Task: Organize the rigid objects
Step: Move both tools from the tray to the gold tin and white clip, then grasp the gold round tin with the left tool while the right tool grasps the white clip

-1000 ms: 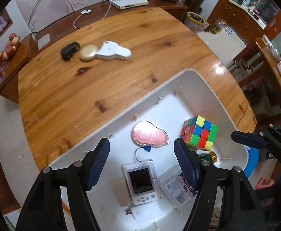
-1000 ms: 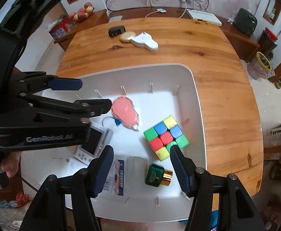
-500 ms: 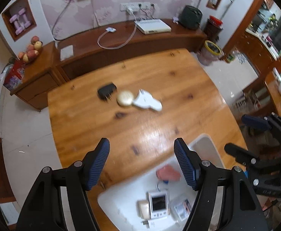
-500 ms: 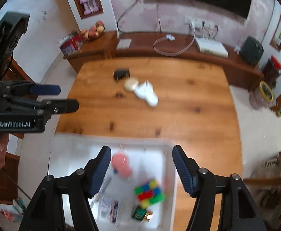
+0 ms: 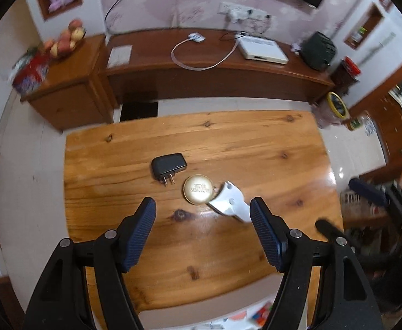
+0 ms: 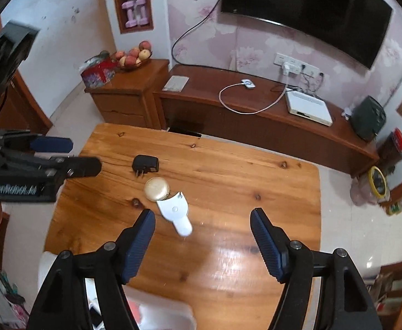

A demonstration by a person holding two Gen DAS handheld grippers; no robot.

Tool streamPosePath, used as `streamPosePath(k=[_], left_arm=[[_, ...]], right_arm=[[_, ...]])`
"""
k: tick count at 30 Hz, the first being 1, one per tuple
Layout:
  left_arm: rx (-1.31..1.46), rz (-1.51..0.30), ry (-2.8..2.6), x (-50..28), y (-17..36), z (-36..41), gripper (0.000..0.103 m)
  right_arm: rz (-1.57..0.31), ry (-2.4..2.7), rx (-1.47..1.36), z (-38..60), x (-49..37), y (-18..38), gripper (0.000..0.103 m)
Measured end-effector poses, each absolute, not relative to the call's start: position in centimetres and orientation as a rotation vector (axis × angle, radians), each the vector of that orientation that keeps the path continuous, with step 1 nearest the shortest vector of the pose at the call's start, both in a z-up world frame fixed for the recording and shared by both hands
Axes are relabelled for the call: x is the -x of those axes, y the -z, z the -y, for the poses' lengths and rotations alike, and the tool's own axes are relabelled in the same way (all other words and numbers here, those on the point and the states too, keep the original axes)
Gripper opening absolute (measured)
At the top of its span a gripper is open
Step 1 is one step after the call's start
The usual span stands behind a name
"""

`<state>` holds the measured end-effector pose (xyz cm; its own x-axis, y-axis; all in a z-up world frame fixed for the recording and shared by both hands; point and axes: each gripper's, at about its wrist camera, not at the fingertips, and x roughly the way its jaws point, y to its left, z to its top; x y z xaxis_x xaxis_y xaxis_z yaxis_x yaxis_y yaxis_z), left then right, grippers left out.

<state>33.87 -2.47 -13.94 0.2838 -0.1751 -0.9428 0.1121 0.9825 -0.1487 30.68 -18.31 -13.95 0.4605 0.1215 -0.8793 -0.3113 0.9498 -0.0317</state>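
Three loose things wait on the bench (image 5: 256, 148), and both tools hang above it with nothing between their jaws. Nearest to the cameras, the left tool (image 5: 202, 231) stands wide, and the right tool (image 6: 202, 236) stands wide too. Under them, at the bottom edge of each view, a part of the white tray (image 6: 162, 313) shows, with some coloured things inside that are too blurred to name. Further out lies the white handle-shaped object (image 5: 229, 203); its long axis runs on a slant, the thin end pointing toward the tools and the broad end touching the round gold tin (image 5: 198, 189). In the left view this white object sits just inside the right-side pad, while in the right view it lies close to the left-side pad, so it is between the two tools and I judge neither is clearly nearer. Beyond the tin, a little apart, the black plug adapter (image 5: 167, 165) lies with its prongs toward the tools. A grasp across the thin end looks the easiest.
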Motion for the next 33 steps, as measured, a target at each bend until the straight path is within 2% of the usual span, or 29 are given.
streamPosePath(k=[12,30,31,32,33], left_arm=[[0.227,-1.409,0.047,-37.8,23.9,1.3,0.074],[0.324,-1.456,-0.003,-38.3,27.7,0.9,0.074],[0.324,-1.456,-0.003,-38.1,27.7,0.9,0.074],[0.325,-1.456,-0.003,-38.1,27.8,0.9,0.074],[0.326,-1.457,-0.002,-38.2,27.8,1.1,0.074]], right_arm=[[-1.177,-0.446,0.353,14.9,-34.2,25.2,0.072],[-1.233,-0.553,0.418,12.1,-34.9,31.1,0.072],[-1.234,-0.558,0.42,12.1,-34.7,31.2,0.065],[-1.239,-0.568,0.426,12.1,-34.6,31.5,0.052],[-1.238,-0.568,0.43,12.3,-34.6,31.6,0.051]])
